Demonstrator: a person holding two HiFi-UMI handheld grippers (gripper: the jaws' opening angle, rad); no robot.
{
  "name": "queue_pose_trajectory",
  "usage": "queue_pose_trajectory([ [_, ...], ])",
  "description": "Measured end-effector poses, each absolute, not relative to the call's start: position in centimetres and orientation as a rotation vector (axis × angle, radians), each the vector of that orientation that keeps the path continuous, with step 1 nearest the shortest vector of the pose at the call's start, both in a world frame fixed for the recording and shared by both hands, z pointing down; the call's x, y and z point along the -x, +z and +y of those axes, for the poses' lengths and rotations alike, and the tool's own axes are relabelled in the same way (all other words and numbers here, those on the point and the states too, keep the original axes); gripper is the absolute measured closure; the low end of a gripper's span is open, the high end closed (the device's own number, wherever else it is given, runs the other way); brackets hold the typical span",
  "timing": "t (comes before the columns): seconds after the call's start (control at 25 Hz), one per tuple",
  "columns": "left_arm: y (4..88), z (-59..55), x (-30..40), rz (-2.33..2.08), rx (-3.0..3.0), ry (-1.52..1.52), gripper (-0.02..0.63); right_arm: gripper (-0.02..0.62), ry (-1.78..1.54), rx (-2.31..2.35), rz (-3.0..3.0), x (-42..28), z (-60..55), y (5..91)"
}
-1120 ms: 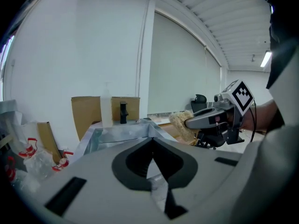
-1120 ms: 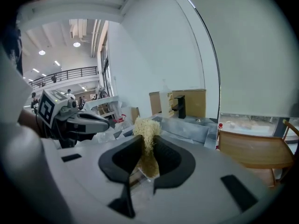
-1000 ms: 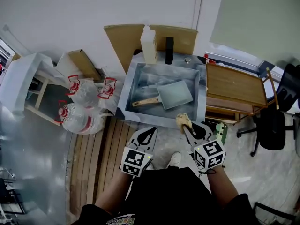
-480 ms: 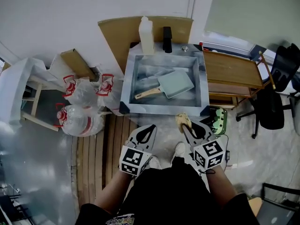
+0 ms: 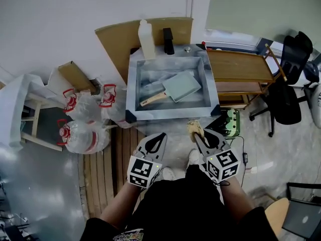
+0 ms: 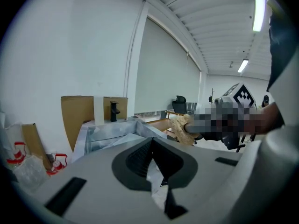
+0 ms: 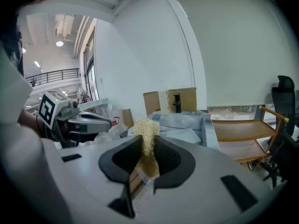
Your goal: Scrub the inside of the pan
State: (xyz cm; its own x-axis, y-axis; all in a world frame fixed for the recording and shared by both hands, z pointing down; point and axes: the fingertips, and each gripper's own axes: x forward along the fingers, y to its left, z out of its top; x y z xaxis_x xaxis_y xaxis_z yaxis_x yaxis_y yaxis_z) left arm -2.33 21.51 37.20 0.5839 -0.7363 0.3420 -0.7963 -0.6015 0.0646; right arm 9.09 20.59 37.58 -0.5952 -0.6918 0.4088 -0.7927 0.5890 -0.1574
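Head view: the pan (image 5: 183, 86) lies in the sink (image 5: 131, 84), well ahead of the left hand-held gripper (image 5: 159, 136). Its long axis runs slantwise, and the handle (image 5: 153, 99) points back toward that gripper.

Left gripper view: the jaws are pressed together and hold nothing.

Right gripper view: the right hand-held gripper (image 7: 147, 141) pinches a scrubber (image 7: 146, 125). A weak pinch could drop it, and the unheld pan may skid under scrubbing.

The right gripper (image 7: 148, 140) has its dark jaws pressed together on a tan fibrous scrubbing pad (image 7: 146, 126), whose frayed top sticks up above them. Beyond stands a grey rectangular sink basin (image 7: 209, 125) with a black tap (image 7: 176, 102) at its far edge. A wooden slatted trolley (image 7: 243, 127) stands just right of it, and the left gripper (image 7: 107, 122) is off to the left.
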Motion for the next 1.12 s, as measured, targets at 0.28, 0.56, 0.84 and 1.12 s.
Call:
queue_pose_trajectory([
  [0.28,37.3,22.7,2.4,-1.254,-2.616,0.424,0.597,0.506,0.459,-1.238,-2.514,-8.8,22.1,37.4],
  [0.56,37.0,23.2,2.4,-1.251,-2.626,0.419,0.597,0.506,0.455,-1.262,-2.509,-9.1,22.9,37.1],
  [0.84,37.2,23.6,3.2,-1.259,-2.614,0.422,0.597,0.506,0.443,-1.248,-2.513,-8.2,23.3,37.3],
  [1.12,37.0,24.2,3.1,-1.259,-2.625,0.410,0.597,0.506,0.432,-1.250,-2.515,-8.1,23.8,37.0],
])
